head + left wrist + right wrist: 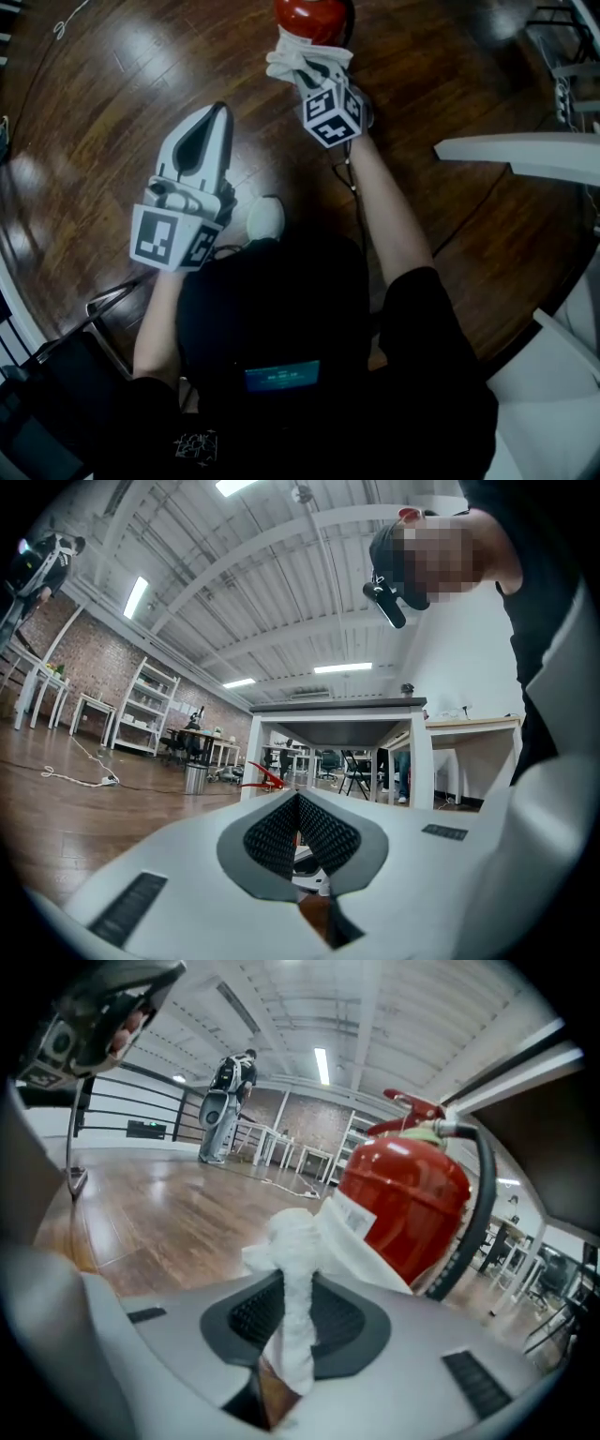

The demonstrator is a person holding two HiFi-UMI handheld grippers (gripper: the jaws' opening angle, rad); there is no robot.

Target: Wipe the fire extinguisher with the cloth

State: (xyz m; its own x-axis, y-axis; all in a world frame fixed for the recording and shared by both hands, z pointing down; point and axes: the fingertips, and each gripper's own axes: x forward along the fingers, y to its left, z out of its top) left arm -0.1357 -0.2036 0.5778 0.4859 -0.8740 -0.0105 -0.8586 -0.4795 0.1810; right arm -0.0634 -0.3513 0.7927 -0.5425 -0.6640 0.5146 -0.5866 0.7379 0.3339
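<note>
Pinching a twisted strip of the cloth [295, 1260], the right gripper [291, 1307] has its jaws pressed onto the fabric, with the loose bunch standing out past the tips; that bunch lies against the red side of the extinguisher [403, 1204], or just short of it; the extinguisher stands on open floor [178, 1213], with no edge of the floor near it; the left gripper [298, 803] has its jaws together on nothing and points out into the room, well apart from the extinguisher

Likely trouble, as I judge it: the grip is on a narrow twist only, so a hard drag across the body could pull the cloth out of the jaws; the extinguisher is unbraced, since the left gripper is not on it, so a sideways push up high could rock or topple it; the black hose [478, 1213] runs down the side, and a wide stroke could snag the cloth there
</note>
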